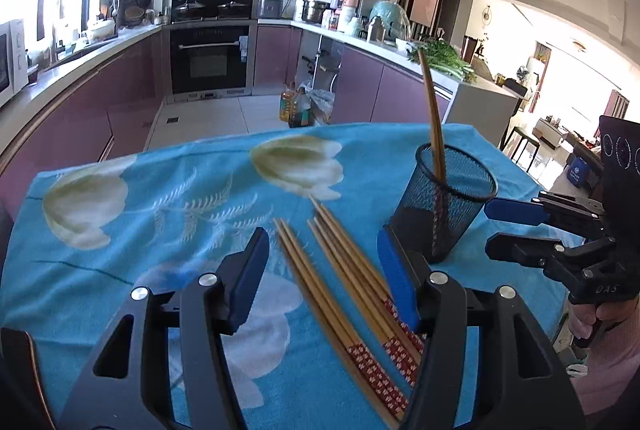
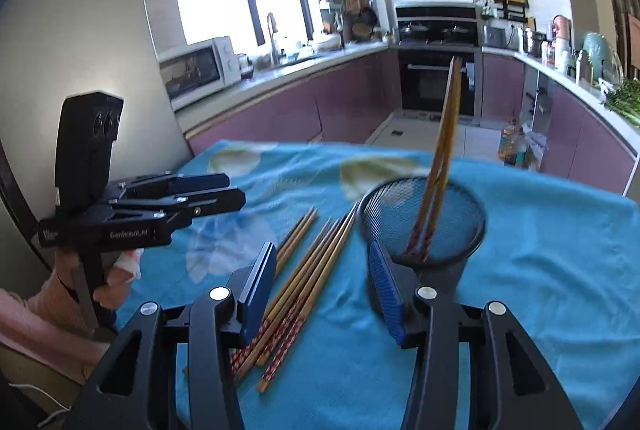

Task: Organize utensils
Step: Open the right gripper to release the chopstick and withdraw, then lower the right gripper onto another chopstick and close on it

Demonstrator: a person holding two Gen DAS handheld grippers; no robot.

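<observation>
Chopsticks in holder: two brown wooden chopsticks [image 1: 434,118] are standing tilted inside the black wire-mesh cylindrical holder [image 1: 452,202], their patterned ends down at its bottom.
Chopsticks on cloth: loose brown wooden chopsticks with red-and-white patterned ends [image 1: 352,282] are lying in two bunches on the blue flower-printed cloth [image 1: 160,198] covering the bench, just beside the holder.
Left gripper: you are holding the left gripper [image 1: 322,280] low over the loose chopsticks; its blue-padded fingers [image 1: 250,270] are standing spread with several sticks lying between them, pads not pressing on any.
Right gripper: you are holding the right gripper [image 2: 322,288] near the holder's base; its blue-padded fingers [image 2: 384,290] are standing apart, one close against the holder's wall, pinching nothing.
Hands: your pink-sleeved hand [image 2: 116,278] is gripping the left gripper's handle, seen from the right wrist view.
Background: purple kitchen cabinets [image 1: 132,78] are lining the room behind the bench.
</observation>
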